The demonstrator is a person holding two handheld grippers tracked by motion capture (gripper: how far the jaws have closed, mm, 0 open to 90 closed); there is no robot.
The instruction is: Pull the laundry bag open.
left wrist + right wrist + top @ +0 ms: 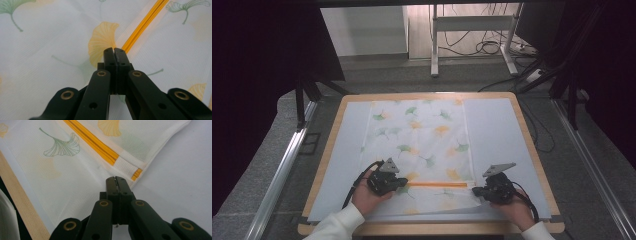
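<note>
A white mesh bag [417,150] printed with ginkgo leaves lies flat on the pale sheet [497,135] covering the table [532,145]. An orange zipper [437,184] runs across the bag near its front edge. The left gripper [399,182] sits at the zipper's left end, its 2 jaws pressed together; whether they pinch the zipper pull cannot be told. The right gripper [476,190] rests at the zipper's right end, over the bag's corner, its jaws also together; whether mesh is caught between them cannot be told. In the right gripper view, the zipper [92,142] ends just beyond the jaw tips.
</note>
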